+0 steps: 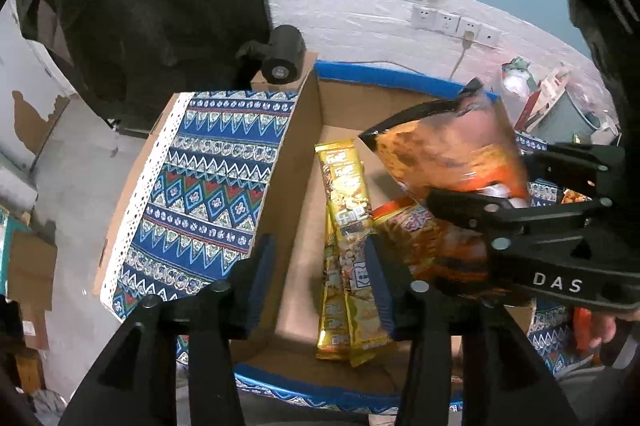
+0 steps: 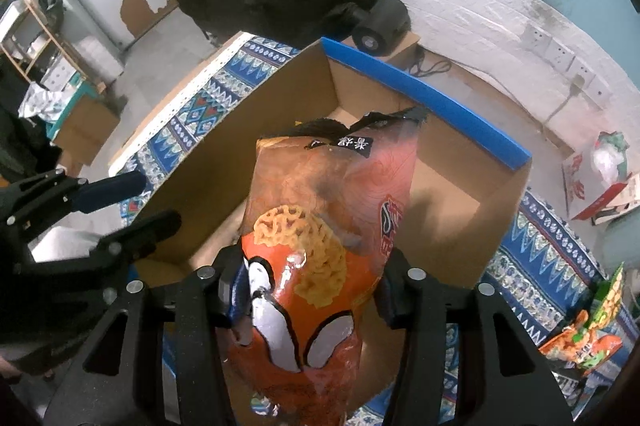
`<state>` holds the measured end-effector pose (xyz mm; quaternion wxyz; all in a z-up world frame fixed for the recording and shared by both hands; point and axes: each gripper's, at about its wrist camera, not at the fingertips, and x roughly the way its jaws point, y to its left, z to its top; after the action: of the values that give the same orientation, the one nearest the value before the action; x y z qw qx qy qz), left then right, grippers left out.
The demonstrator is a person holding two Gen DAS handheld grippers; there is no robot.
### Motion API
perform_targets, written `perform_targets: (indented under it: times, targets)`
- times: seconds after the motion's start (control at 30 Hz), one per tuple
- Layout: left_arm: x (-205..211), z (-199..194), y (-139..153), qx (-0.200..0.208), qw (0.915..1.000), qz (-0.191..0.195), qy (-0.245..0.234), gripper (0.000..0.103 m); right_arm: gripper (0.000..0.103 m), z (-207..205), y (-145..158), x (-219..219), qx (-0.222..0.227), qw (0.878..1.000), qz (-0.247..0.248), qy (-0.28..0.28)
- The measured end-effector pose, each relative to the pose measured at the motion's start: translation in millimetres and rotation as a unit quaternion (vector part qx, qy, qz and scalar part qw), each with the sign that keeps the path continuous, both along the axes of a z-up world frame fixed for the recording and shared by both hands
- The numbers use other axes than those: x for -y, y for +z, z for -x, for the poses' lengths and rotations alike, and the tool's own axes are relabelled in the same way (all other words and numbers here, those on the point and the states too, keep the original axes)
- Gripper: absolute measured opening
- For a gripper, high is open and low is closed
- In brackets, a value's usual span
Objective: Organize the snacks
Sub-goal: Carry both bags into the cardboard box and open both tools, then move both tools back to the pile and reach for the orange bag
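Grippers both tilt steeply down over the box (image 2: 420,82): your right gripper (image 2: 310,290) has the orange bag (image 2: 320,234) between its pads at frame centre, touching; your left gripper (image 1: 320,266) is parted and empty, low centre, above the gold packs (image 1: 348,246). Bare box floor lies upper right, under the blue rim (image 2: 440,98).
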<state>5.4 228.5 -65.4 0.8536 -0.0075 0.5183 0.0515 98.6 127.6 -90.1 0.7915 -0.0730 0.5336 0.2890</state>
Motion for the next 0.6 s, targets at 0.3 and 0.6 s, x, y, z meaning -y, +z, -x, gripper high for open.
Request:
perform_targets:
  times: [0.3,0.6]
  targets:
    - [18.2,1.1,7.7,0.007,0.9997,-0.003,-0.021,0.067,0.079,0.1,22.5,22.6,0.031,0.999,-0.009,-0.042]
    - [54.2,1.1,14.5,0.007,0.9978,0.013,-0.065,0.07,0.08,14.4,30.7,58.6,0.035,0.997,0.011,-0.069]
